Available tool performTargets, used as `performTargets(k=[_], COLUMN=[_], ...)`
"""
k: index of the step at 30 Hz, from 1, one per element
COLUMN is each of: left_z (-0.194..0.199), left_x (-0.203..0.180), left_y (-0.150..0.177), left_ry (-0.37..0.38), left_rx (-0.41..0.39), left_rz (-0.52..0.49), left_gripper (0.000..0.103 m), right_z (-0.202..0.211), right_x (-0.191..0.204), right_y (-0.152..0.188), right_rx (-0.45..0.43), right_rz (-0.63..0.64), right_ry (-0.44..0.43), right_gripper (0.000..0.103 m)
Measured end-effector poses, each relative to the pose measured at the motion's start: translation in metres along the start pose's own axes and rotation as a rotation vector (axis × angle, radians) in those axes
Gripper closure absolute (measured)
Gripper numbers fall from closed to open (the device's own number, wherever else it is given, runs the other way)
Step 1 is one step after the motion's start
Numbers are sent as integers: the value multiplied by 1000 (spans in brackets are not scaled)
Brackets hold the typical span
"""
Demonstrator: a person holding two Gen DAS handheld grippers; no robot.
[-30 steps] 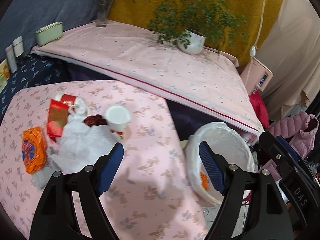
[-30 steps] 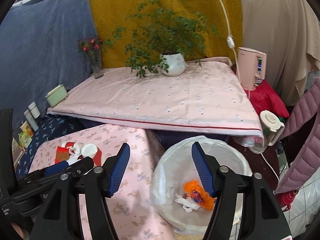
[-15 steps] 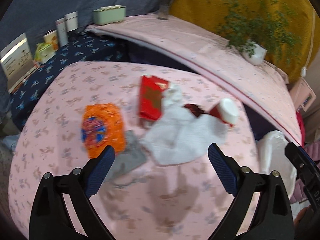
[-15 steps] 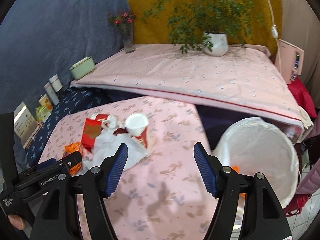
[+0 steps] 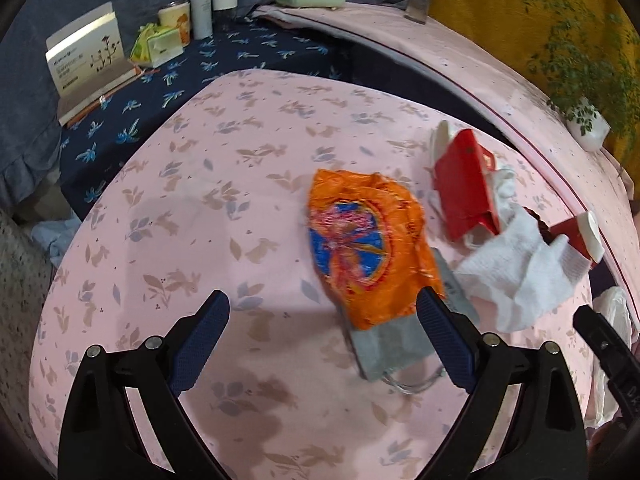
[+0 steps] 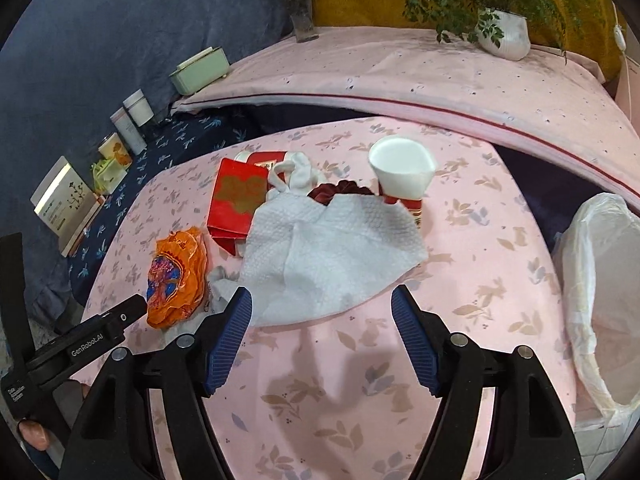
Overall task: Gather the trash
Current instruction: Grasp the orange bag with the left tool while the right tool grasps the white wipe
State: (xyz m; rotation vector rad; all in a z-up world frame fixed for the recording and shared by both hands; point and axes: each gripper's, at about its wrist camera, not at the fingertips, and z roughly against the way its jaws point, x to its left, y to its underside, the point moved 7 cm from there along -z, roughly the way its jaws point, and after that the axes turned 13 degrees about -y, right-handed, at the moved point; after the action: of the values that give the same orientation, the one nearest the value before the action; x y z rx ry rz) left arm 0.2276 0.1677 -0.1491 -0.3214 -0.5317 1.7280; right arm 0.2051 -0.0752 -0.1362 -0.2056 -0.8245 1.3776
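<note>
Both grippers are hovering spread and empty over the counter point(image 6: 460, 264): left gripper point(image 5: 322, 336) lining up the orange wrapper point(image 5: 368, 240), right gripper point(image 6: 322, 332) facing the tissue point(image 6: 332, 248), bin point(image 6: 600, 300) waiting alongside.

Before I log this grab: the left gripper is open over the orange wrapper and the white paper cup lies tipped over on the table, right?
Not quite. The right wrist view shows the white paper cup standing upright on the table. The left gripper is open at the orange wrapper.
</note>
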Motion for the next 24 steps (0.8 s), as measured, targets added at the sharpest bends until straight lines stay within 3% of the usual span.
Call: performTargets(k=[12, 14, 16, 17, 19, 22, 23, 24], left_z=[-46, -54, -61, -62, -59, -52, -49, -44], left_x=[-5, -10, -14, -16, -18, -19, -18, -17], left_y=[-24, -27, -26, -26, -28, -29, -30, -31], left_ry=[47, 53, 61, 58, 68, 79, 83, 93], left_rx=[81, 96, 116, 116, 100, 87, 81, 74], left_rz=[41, 44, 35, 32, 24, 23, 26, 33], left_gripper=[15, 27, 47, 49, 70, 91, 93, 93], right_z=[-57, -62, -65, -67, -70, -68, -66, -63], right_x=[-6, -8, -9, -10, -10, -9, -8, -6], right_y=[-2, -3, -2, -2, -1, 0, 0, -1], right_rx=[65, 67, 74, 79, 89, 90, 89, 85], right_rz=[-16, -11, -3, 2, 18, 34, 34, 33], right_ry=[46, 61, 70, 74, 81, 76, 66, 54], right_gripper=[33, 33, 36, 42, 53, 78, 88, 91])
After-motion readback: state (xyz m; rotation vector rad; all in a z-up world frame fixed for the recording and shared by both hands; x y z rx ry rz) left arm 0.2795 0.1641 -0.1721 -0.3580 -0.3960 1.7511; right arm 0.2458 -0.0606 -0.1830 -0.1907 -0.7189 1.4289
